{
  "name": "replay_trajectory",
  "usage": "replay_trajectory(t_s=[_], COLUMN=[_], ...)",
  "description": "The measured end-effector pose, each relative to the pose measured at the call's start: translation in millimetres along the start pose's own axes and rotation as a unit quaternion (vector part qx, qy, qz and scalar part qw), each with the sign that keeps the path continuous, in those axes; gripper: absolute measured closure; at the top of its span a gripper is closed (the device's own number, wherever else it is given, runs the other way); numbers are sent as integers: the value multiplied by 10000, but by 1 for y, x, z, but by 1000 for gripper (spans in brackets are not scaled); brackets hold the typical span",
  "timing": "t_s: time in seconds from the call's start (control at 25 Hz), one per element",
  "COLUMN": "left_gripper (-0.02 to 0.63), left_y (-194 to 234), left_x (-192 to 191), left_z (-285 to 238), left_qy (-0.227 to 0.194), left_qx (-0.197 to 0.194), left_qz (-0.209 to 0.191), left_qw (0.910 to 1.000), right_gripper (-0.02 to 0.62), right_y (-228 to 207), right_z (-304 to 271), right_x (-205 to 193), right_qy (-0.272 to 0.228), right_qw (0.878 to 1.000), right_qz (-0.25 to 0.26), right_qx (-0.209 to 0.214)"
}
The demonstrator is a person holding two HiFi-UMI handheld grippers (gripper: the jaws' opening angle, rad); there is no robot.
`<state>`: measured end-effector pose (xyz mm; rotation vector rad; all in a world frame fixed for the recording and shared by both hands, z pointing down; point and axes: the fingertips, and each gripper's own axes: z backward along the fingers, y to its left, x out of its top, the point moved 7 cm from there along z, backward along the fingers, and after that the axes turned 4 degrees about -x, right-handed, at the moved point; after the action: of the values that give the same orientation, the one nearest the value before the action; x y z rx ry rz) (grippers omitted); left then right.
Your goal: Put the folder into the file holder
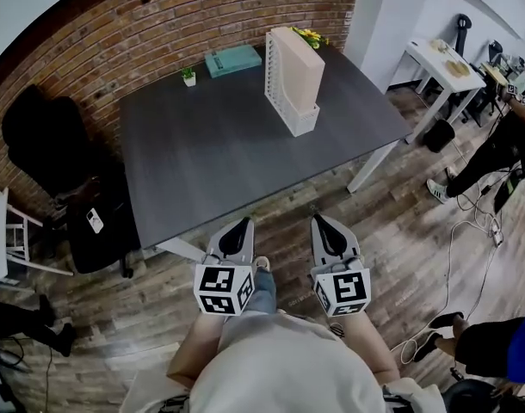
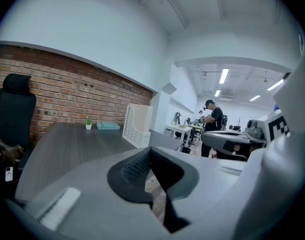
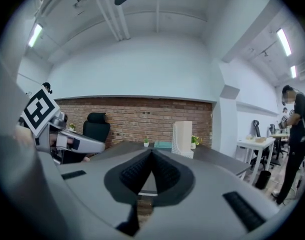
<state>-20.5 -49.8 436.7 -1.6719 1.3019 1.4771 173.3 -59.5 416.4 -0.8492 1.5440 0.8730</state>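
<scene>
A white lattice file holder [image 1: 293, 84] stands upright at the far right of the dark grey table [image 1: 202, 162]. Something beige fills it to the top; I cannot tell whether it is a folder. A teal folder [image 1: 233, 60] lies flat at the table's back edge. The holder [image 2: 137, 125] and the teal folder [image 2: 108, 126] also show in the left gripper view, and the holder [image 3: 182, 136] again in the right gripper view. My left gripper [image 1: 243, 224] and right gripper [image 1: 319, 221] hover side by side just off the table's front edge. Both are shut, with nothing between the jaws.
A small potted plant [image 1: 188, 77] and yellow flowers [image 1: 310, 37] sit at the table's back. A black office chair [image 1: 52, 140] stands to the left. A white desk [image 1: 443, 63], a standing person [image 1: 495, 157] and floor cables [image 1: 469, 239] are to the right.
</scene>
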Motion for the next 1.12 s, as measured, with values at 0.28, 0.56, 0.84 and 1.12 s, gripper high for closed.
replay_trajectory(t_s=[0.28, 0.56, 0.84, 1.12], left_gripper=[594, 594, 594, 595], left_y=[-20, -32, -37, -38], left_x=[-19, -27, -29, -28], left_z=[38, 58, 64, 64], left_qy=[-41, -89, -138, -120], left_qx=[-82, -106, -146, -205], left_qz=[-9, 1, -24, -85], left_qw=[10000, 9999, 9998, 9997], right_gripper=[592, 592, 594, 594], right_y=[14, 22, 24, 23], right_z=[42, 67, 75, 75], right_x=[-14, -19, -18, -17], right_qy=[30, 71, -34, -66], right_qw=[9997, 9995, 9997, 9994], right_qz=[-195, -264, -239, -335], right_qx=[-125, -150, -106, -101])
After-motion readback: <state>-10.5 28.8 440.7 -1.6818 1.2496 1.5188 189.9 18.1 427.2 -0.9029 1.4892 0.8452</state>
